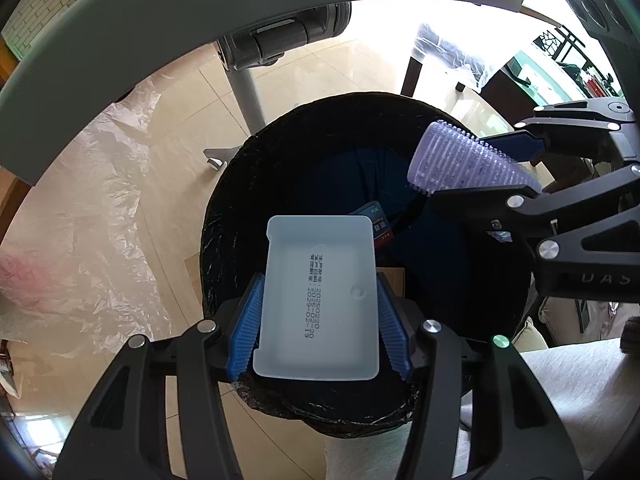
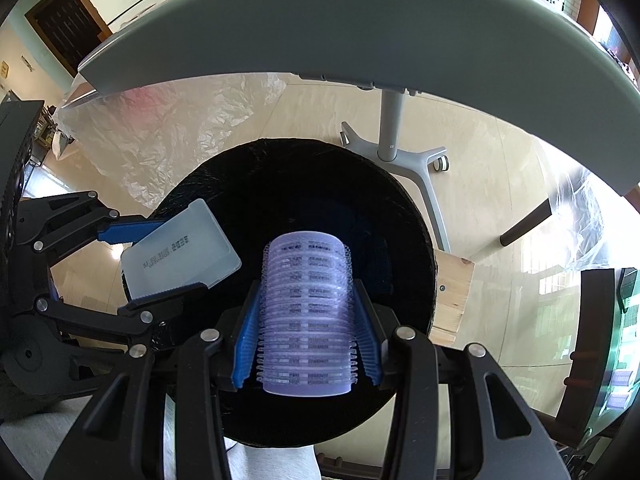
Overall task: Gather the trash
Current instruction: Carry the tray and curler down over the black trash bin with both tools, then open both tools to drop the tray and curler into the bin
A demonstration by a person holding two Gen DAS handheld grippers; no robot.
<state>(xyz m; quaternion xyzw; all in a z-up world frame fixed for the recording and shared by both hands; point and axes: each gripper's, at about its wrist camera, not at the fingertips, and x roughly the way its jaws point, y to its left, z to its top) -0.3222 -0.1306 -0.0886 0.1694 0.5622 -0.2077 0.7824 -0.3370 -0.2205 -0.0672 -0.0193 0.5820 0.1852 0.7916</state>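
Observation:
My left gripper (image 1: 318, 320) is shut on a translucent white plastic box (image 1: 318, 300) with printed dates and holds it over the open black-lined trash bin (image 1: 224, 216). My right gripper (image 2: 306, 336) is shut on a purple hair roller (image 2: 306, 312) and holds it above the same bin (image 2: 400, 216). In the left wrist view the roller (image 1: 468, 160) and right gripper (image 1: 486, 164) hang over the bin's right side. In the right wrist view the box (image 2: 180, 248) and left gripper (image 2: 158, 260) are at the bin's left rim. A blue packet (image 1: 380, 224) lies inside the bin.
A grey tabletop edge (image 1: 160, 12) arcs above the bin, on a grey rolling stand (image 2: 394, 136). Crumpled clear plastic sheeting (image 1: 88, 208) lies on the tiled floor to the left. A wooden block (image 2: 452, 296) sits beside the bin's right rim. A dark table leg (image 2: 524, 224) stands further right.

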